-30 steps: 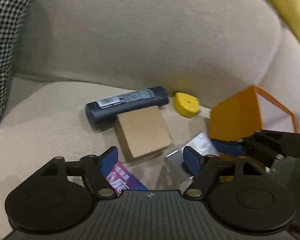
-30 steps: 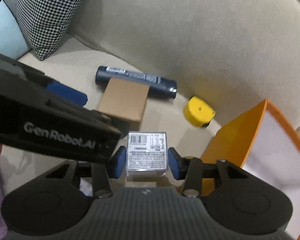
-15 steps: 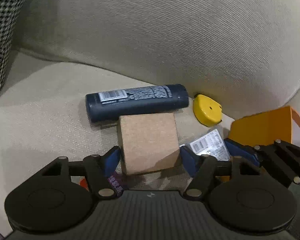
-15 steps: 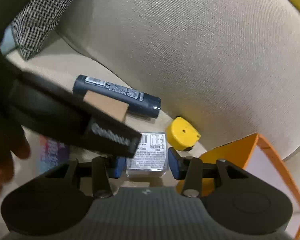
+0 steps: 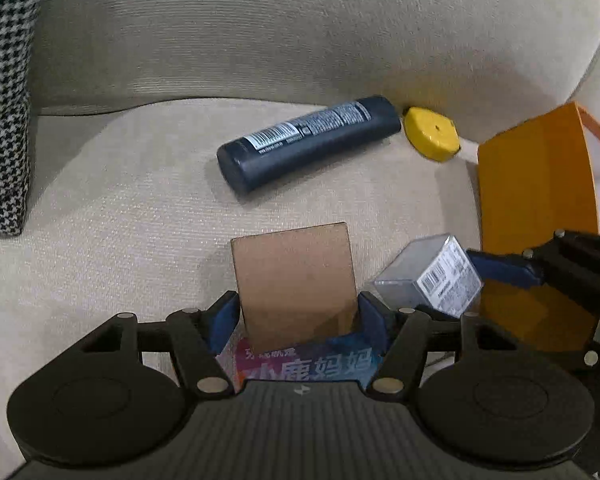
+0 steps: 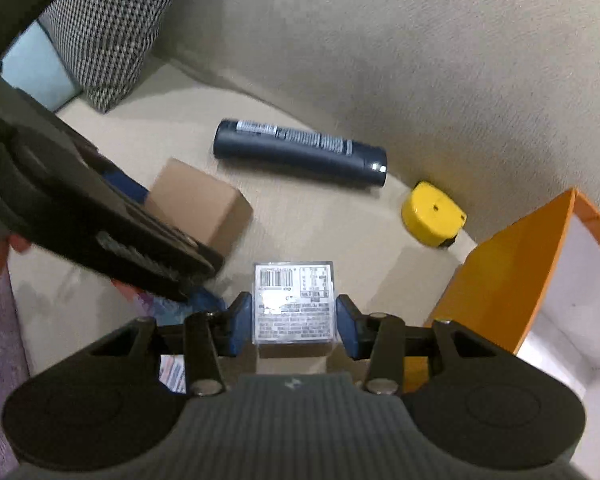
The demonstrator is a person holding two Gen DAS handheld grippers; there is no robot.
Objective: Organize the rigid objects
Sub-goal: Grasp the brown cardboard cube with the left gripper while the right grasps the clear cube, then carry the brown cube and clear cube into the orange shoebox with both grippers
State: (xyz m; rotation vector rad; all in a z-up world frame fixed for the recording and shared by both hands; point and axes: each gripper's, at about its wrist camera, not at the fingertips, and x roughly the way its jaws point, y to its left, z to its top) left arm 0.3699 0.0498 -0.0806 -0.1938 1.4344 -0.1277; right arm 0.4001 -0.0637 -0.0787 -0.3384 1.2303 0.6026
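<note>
Cardboard box: brown, rigid, on the sofa seat; it stands between the blue pads of the left tool, with its lower edge over a printed packet.
Left tool state: closed on the cardboard box; both pads appear to touch its side faces, and the tool points steeply down.
Clear case: small transparent box with a barcode label, clamped between the pads of the right tool and apparently raised off the seat.
Right tool state: gripping the clear case.
Orange bin: open container with a white interior, just right of both tools; judged to be the collection point.
Remaining items: dark tube lying on its side near the backrest; yellow tape measure just beside its cap end.
Surroundings: beige sofa; houndstooth cushion at the left.
Step in hand (judgement): secure the cardboard box for lifting.
Procedure: keep the pads square on opposite faces and low on the box; lift straight up so the printed packet is not dragged.
Clearance: the tools are close together; move one at a time toward the orange bin.
Caution: smooth cardboard may slip if it tilts.
</note>
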